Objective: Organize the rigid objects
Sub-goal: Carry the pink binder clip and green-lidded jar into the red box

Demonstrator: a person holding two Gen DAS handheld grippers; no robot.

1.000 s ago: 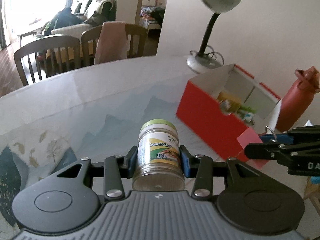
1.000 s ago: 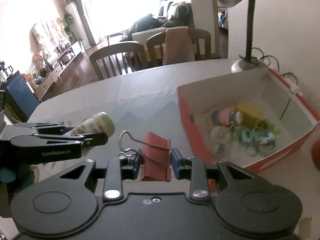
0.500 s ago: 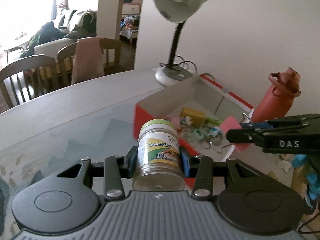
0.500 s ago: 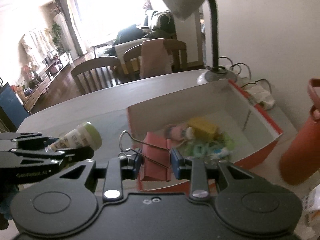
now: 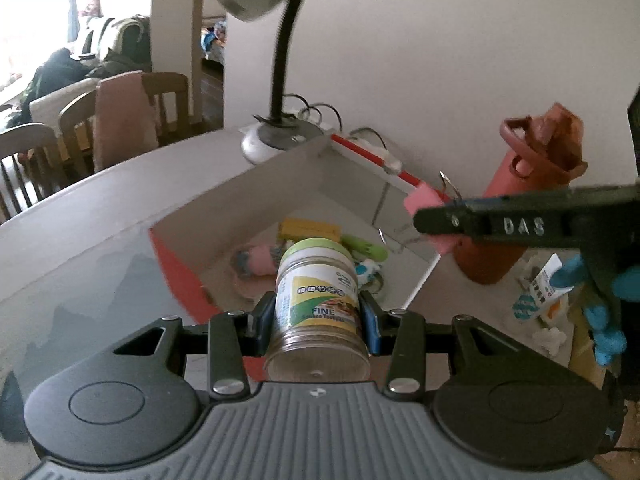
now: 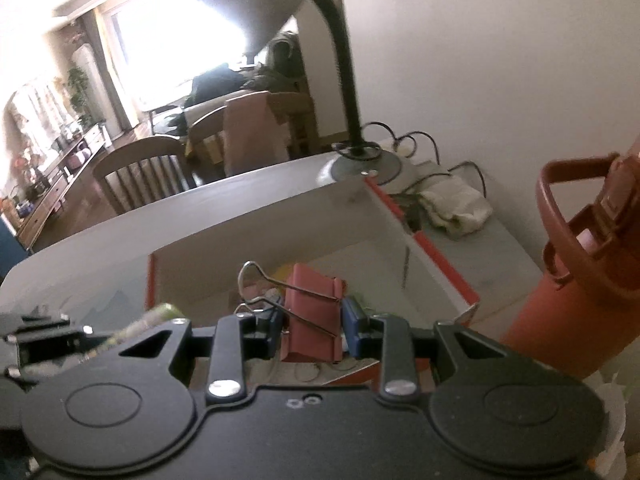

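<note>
My left gripper is shut on a clear toothpick jar with a green lid, held above the near part of the red box. My right gripper is shut on a pink binder clip with wire handles, held over the same box. The right gripper also shows in the left wrist view with the clip over the box's right side. The box holds several small items, among them a yellow block and a pink toy.
A desk lamp stands behind the box, with its shade overhead. A terracotta water bottle stands right of the box. A white cloth and cables lie behind the box. Small packets lie at the right. Chairs stand beyond the table.
Both grippers have moved forward and to the right with their objects. They now hang over the open red box, which was ahead of them a second ago.
</note>
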